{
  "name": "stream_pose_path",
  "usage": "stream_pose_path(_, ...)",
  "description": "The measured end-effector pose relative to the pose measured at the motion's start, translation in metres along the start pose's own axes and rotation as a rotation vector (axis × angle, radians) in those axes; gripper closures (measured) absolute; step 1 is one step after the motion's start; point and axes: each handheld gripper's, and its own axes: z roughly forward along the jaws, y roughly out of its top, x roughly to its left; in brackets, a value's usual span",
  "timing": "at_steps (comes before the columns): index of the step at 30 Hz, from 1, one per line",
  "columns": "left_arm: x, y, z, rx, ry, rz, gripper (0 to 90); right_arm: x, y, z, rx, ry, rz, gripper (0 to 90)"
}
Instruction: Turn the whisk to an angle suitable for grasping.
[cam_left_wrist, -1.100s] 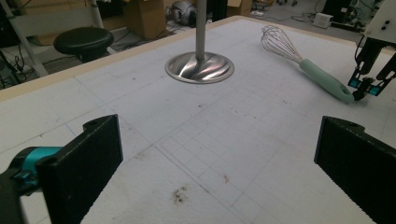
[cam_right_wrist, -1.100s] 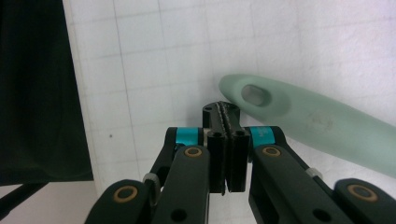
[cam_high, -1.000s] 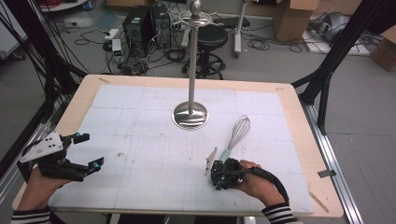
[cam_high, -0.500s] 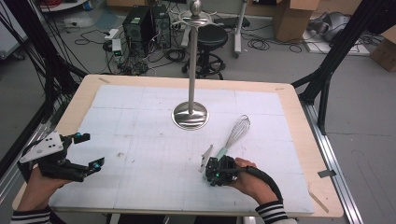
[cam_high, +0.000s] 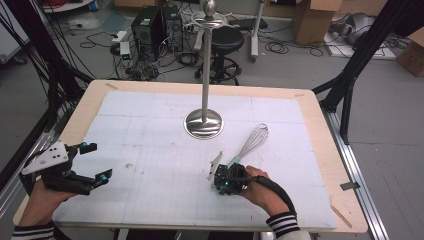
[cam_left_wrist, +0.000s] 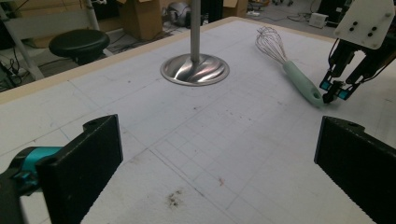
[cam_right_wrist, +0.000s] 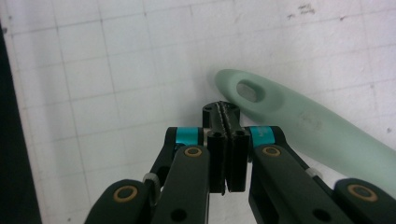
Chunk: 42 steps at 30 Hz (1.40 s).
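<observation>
From the high view I see my right gripper (cam_high: 226, 183) low on the white mat (cam_high: 150, 140), jaws pressed together with nothing between them, its tips right at the near end of the whisk (cam_high: 248, 146), which lies flat on the mat with its wire head pointing away toward the far right. The metal stand (cam_high: 204, 122) rises upright just left of the whisk's head, its round base resting on the mat. My left gripper (cam_high: 95, 162) hovers near the left edge of the table (cam_high: 320, 130), jaws spread wide and holding nothing. In the left gripper view, the two black jaws stand far apart over bare mat; beyond them lies the whisk (cam_left_wrist: 292, 70), with the right gripper (cam_left_wrist: 336, 92) at the tip of its pale green handle. In the right gripper view, the jaws are clenched on themselves, pads meeting, and the whisk's handle (cam_right_wrist: 299, 126), with its hanging hole, lies just beside the tips on the right.
</observation>
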Motion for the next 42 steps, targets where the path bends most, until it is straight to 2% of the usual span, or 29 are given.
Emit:
stream_pose_path(13, 0.001, 0.0, 0.0, -0.001, -0.002, -0.001, 1.7, -0.006, 0.011, 0.004, -0.015, 0.001, 0.012, 89.7)
stream_pose_path(20, 0.001, 0.001, 0.0, -0.005, -0.003, -0.002, 1.7, -0.007, 0.007, -0.007, -0.072, 0.035, 0.025, 87.3)
stream_pose_path(25, 0.002, 0.0, 0.001, -0.003, -0.004, -0.001, 1.7, -0.009, 0.0, -0.023, -0.126, 0.048, 0.024, 83.0)
stream_pose_path(29, 0.003, 0.0, 0.002, -0.002, -0.003, -0.001, 1.7, -0.01, -0.007, -0.036, -0.149, 0.052, 0.022, 74.5)
stream_pose_path(35, 0.003, 0.0, 0.002, 0.002, 0.001, -0.002, 1.7, -0.015, -0.022, -0.055, -0.195, 0.037, 0.022, 55.8)
stream_pose_path(40, 0.003, 0.0, 0.002, 0.002, -0.002, 0.002, 1.7, -0.019, -0.031, -0.069, -0.256, 0.009, 0.026, 29.4)
stream_pose_path(41, 0.003, 0.0, 0.002, 0.004, 0.002, 0.001, 1.7, -0.017, -0.032, -0.072, -0.256, 0.002, 0.046, 23.8)
stream_pose_path(42, 0.003, 0.0, 0.002, 0.004, 0.002, 0.001, 1.7, -0.019, -0.034, -0.074, -0.268, -0.016, 0.026, 18.8)
